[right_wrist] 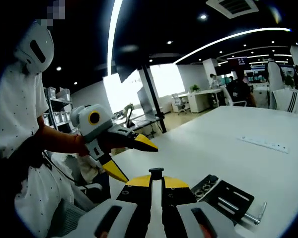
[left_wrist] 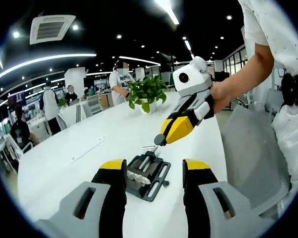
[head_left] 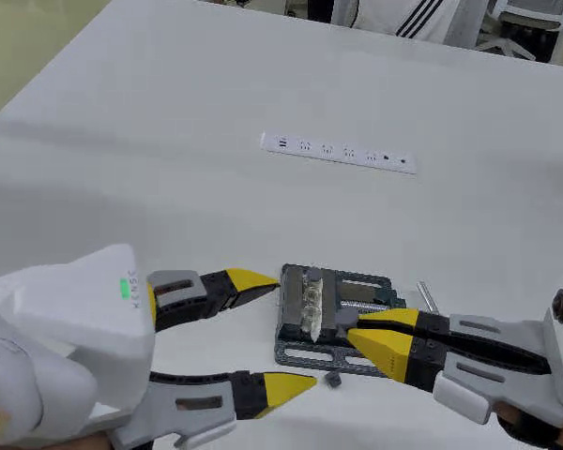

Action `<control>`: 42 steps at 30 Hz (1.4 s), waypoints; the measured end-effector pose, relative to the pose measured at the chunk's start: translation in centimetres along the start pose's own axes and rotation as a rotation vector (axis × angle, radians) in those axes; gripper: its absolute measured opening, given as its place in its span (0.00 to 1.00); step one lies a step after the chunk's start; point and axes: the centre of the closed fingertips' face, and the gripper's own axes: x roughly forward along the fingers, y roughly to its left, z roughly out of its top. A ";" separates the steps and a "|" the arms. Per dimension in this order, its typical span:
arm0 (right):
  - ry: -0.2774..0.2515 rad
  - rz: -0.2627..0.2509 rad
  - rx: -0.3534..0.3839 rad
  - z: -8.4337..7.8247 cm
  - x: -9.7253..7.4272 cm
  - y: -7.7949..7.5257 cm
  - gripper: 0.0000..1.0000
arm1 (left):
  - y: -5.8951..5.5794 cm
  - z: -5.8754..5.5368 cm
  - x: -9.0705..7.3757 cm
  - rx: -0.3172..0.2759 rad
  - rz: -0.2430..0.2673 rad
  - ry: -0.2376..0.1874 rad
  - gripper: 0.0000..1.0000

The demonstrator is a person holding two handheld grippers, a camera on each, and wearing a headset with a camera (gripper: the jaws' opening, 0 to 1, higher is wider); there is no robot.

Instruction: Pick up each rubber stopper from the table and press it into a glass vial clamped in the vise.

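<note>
head view: a white worktop carried the vise, which clamped a glass vial, and a spare stopper lay just beside it. left gripper view: the left gripper faced the vise with its fingers apart. right gripper view: the right gripper had its fingers pinched together on a rubber stopper.

Vials in vise blurry, pt hid by right tool; stopper tiny.

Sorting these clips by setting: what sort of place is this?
Likely a large open-plan office or lab hall: a long white table, a square ceiling air-conditioning vent with strip lights, and people standing beyond a leafy green potted plant.
</note>
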 end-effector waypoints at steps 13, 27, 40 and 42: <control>-0.071 -0.008 0.009 2.4 -0.7 -0.2 0.01 | 0.1 2.3 0.6 -0.106 -0.029 -0.083 0.33; -0.129 0.026 -0.098 4.8 -1.2 1.4 0.01 | 2.4 5.1 -1.7 -1.014 -0.184 -0.350 0.27; -0.135 0.073 -0.286 6.4 -0.9 4.0 0.01 | 0.7 6.6 -2.1 -1.288 -0.378 -0.352 0.15; -0.142 0.082 -0.308 6.8 -0.8 4.4 0.01 | 0.6 7.2 -2.3 -1.348 -0.422 -0.376 0.15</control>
